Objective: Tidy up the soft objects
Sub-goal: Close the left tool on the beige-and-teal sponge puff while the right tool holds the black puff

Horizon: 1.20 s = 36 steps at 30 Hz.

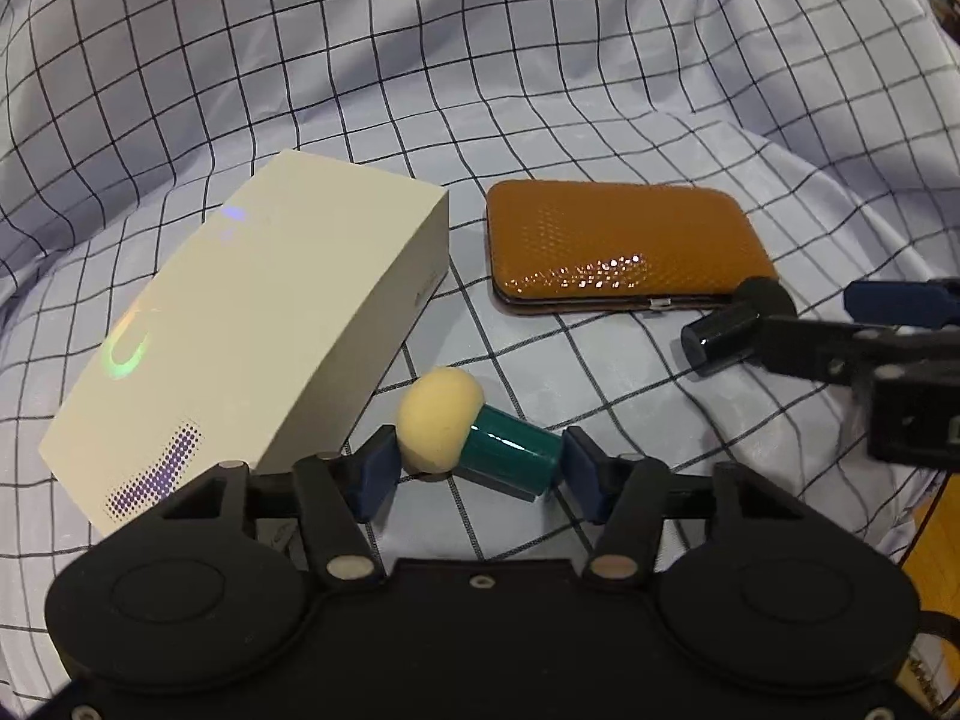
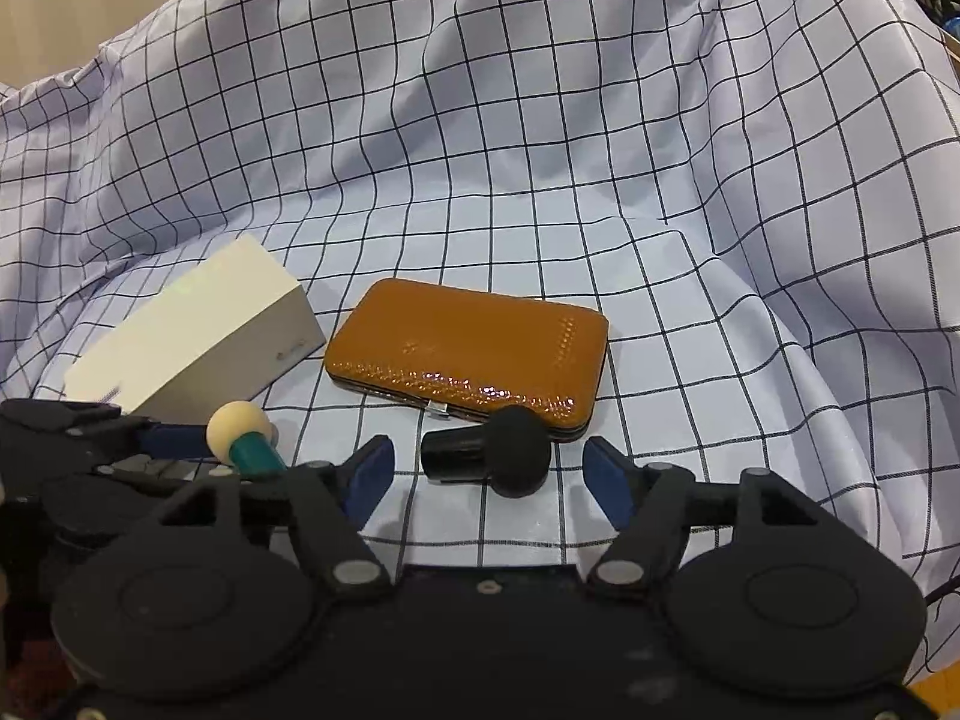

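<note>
Left wrist footage shows the left gripper point(image 1: 477, 468) pitched steeply down over a pale lilac cloth checked with thin dark lines point(image 1: 480, 90), its blue pads closed on a small sponge applicator with a cream foam head and a teal cylindrical handle point(image 1: 474, 438); one pad is pressed against the foam head and the other against the handle's end, the applicator lying crosswise and tilted between them. Just beside it, on the left, a cream rectangular box with a purple dot pattern point(image 1: 258, 324) is seen lying on the cloth, and beyond it a tan, textured, glossy flat case with a metal clasp point(image 1: 618, 246). In the right wrist view the right gripper point(image 2: 489, 471) is likewise angled downward, its jaws parted; a black applicator with a rounded black foam head and a glossy black handle point(image 2: 486, 459) is seen lying between the pads without being touched by either, close against the near edge of the tan case.
</note>
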Each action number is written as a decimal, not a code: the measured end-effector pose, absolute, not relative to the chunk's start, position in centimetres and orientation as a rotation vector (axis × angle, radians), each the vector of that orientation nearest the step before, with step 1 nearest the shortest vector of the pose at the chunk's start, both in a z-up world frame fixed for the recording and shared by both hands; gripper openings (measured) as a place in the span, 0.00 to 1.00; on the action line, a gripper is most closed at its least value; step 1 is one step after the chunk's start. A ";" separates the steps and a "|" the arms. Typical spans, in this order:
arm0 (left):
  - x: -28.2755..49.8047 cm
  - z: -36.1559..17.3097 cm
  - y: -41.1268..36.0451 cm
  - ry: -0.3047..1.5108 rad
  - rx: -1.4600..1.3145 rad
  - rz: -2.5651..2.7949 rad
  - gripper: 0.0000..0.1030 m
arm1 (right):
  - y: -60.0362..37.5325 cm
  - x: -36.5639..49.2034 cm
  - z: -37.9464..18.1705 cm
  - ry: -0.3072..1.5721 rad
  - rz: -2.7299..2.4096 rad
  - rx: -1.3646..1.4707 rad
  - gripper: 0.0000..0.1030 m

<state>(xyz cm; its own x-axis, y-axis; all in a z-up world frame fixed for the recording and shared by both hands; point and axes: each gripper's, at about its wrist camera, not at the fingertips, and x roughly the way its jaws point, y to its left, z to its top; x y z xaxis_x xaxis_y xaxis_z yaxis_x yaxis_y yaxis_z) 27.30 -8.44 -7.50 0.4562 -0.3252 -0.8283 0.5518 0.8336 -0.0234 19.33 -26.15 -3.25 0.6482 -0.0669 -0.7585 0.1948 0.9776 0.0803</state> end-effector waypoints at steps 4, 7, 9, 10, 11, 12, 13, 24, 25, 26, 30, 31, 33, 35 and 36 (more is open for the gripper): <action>27.3 -7.5 -8.3 0.963 0.252 -0.555 0.54 | -25.7 20.3 -4.2 0.871 -0.168 0.145 0.68; 27.2 -7.5 -8.4 0.956 0.274 -0.563 0.54 | -25.2 21.1 -5.0 0.879 -0.181 0.115 0.68; 27.2 -7.4 -8.5 0.950 0.285 -0.576 0.58 | -25.0 21.5 -5.4 0.892 -0.186 0.106 0.68; 27.2 -7.4 -8.6 0.947 0.289 -0.592 0.59 | -25.0 21.5 -5.6 0.896 -0.189 0.104 0.67; 27.2 -7.4 -8.7 0.944 0.294 -0.604 0.63 | -24.9 21.6 -5.7 0.900 -0.190 0.102 0.67; 27.1 -7.4 -8.8 0.943 0.303 -0.614 0.66 | -24.9 21.7 -5.8 0.903 -0.193 0.103 0.67; 27.1 -7.4 -9.0 0.941 0.316 -0.623 0.67 | -25.0 21.7 -5.9 0.906 -0.196 0.104 0.67; 27.3 -7.7 -9.7 0.909 0.374 -0.645 0.75 | -25.1 21.7 -6.5 0.930 -0.183 0.118 0.54; 27.2 -7.7 -9.8 0.906 0.381 -0.654 0.74 | -25.2 21.6 -6.4 0.929 -0.182 0.125 0.54; 27.1 -7.8 -9.8 0.902 0.390 -0.661 0.70 | -25.3 21.5 -6.3 0.927 -0.179 0.134 0.54; 27.0 -7.6 -9.6 0.881 0.402 -0.657 0.54 | -25.6 20.9 -5.8 0.914 -0.181 0.148 0.54; 27.3 -7.5 -9.3 0.891 0.379 -0.657 0.54 | -25.7 20.8 -5.7 0.910 -0.181 0.148 0.54; 27.5 -7.2 -9.0 0.899 0.343 -0.647 0.54 | -25.7 20.6 -5.4 0.903 -0.185 0.148 0.54; 27.4 -6.7 -8.8 0.898 0.317 -0.623 0.54 | -25.7 20.4 -5.1 0.897 -0.190 0.152 0.54; 27.4 -6.4 -8.6 0.897 0.303 -0.611 0.54 | -25.7 20.2 -4.8 0.892 -0.190 0.154 0.54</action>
